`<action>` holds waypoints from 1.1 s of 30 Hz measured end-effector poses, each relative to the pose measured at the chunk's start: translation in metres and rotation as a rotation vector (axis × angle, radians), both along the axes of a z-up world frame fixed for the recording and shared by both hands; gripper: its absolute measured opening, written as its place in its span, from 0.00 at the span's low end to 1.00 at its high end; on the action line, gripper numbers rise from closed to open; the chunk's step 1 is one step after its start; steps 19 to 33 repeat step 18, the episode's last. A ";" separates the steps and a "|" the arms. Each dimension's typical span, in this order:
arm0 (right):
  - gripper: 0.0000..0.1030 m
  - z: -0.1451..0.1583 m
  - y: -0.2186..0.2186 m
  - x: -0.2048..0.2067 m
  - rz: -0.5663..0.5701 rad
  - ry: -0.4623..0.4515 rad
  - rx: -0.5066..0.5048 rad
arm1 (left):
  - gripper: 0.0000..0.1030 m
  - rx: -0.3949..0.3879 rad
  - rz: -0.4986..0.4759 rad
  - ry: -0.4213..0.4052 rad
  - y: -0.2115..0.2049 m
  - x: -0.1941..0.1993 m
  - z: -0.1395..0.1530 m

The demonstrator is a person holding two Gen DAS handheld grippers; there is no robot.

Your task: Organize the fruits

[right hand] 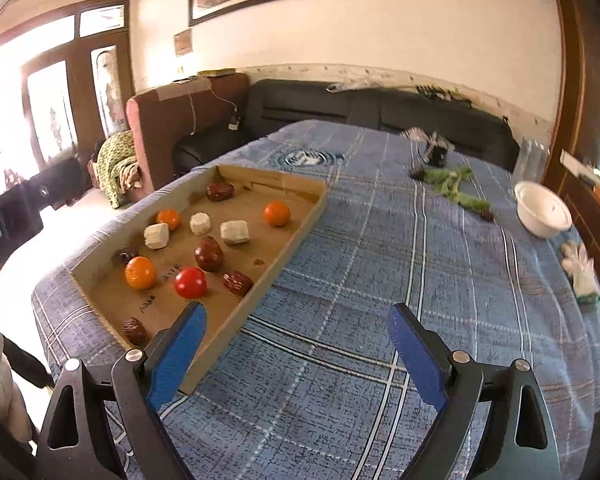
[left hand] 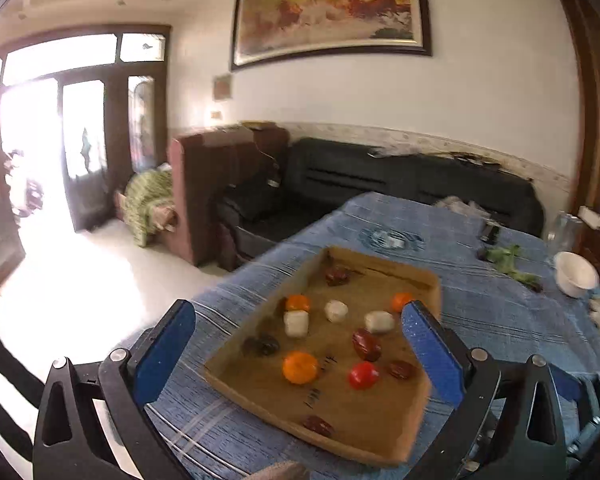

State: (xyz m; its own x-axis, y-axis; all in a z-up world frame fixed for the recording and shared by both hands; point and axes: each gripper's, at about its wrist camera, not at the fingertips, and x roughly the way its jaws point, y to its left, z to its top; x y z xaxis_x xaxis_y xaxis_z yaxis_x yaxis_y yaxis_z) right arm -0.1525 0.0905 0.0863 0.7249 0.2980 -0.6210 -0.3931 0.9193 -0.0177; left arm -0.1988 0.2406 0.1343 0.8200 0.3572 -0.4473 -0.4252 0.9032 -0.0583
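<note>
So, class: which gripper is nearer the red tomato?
Left. The left gripper is open with the tomato in line between its fingers. The right gripper is open over bare cloth beside the tray, the tomato off to its left.

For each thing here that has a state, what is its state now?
left gripper: open, empty, above the tray
right gripper: open, empty, above the tablecloth
cardboard tray: flat on the table, holding loose mixed fruit
red tomato: loose in the tray
white bowl: upright; contents cannot be seen
</note>
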 end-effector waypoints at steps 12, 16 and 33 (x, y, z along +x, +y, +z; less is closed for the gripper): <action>0.96 0.009 0.022 -0.011 0.071 -0.088 -0.084 | 1.00 -0.053 -0.055 0.088 0.003 0.005 -0.015; 0.96 0.004 0.021 -0.009 0.077 -0.068 -0.076 | 1.00 -0.128 -0.092 0.148 0.007 0.012 -0.026; 0.96 0.000 0.018 -0.004 0.077 -0.044 -0.060 | 1.00 -0.144 -0.101 0.164 0.006 0.015 -0.030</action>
